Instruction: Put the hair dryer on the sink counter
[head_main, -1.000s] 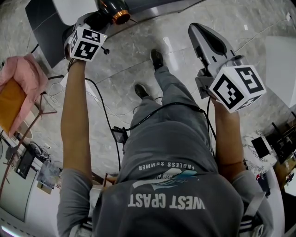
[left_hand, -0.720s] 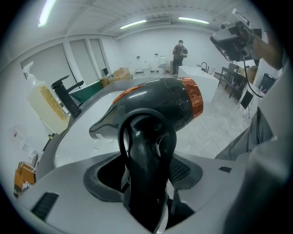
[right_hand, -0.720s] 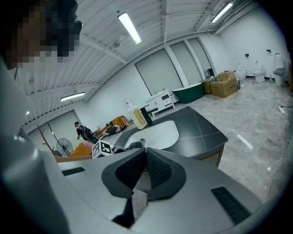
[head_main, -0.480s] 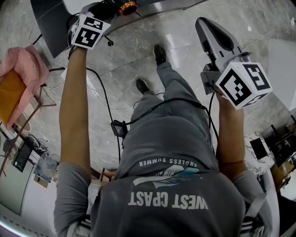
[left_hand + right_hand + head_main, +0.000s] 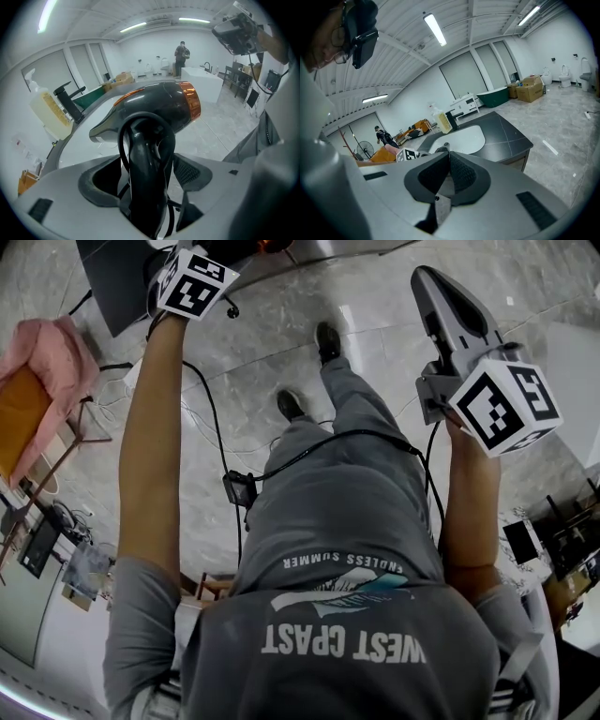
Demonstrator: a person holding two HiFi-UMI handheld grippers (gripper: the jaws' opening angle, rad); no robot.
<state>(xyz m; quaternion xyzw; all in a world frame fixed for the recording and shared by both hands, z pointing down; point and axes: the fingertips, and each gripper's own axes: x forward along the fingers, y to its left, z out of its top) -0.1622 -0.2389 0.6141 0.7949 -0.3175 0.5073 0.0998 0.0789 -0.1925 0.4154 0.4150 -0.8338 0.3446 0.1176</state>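
Just opened the left gripper (image 5: 147, 183) wide, fingers (image 5: 190, 171) apart on both sides of the hair dryer (image 5: 154, 105) handle (image 5: 145, 173), not squeezing. Seemed to rest on the sink counter (image 5: 506, 133), body lying left to right mid-frame. Held the right gripper (image 5: 449, 178) closed and empty, farther away.

Sweatshirt (image 5: 342, 645), upside down in the head view: big white letters spell "WEST COAST", the middle ones a bit creased. Just above, on the same sweatshirt, a smaller line reads "ENDLESS SUMMER". Left cube (image 5: 197, 284) and right cube (image 5: 506, 407) each show black-and-white square codes, no letters. Bottle (image 5: 44, 111) label is too blurred to read
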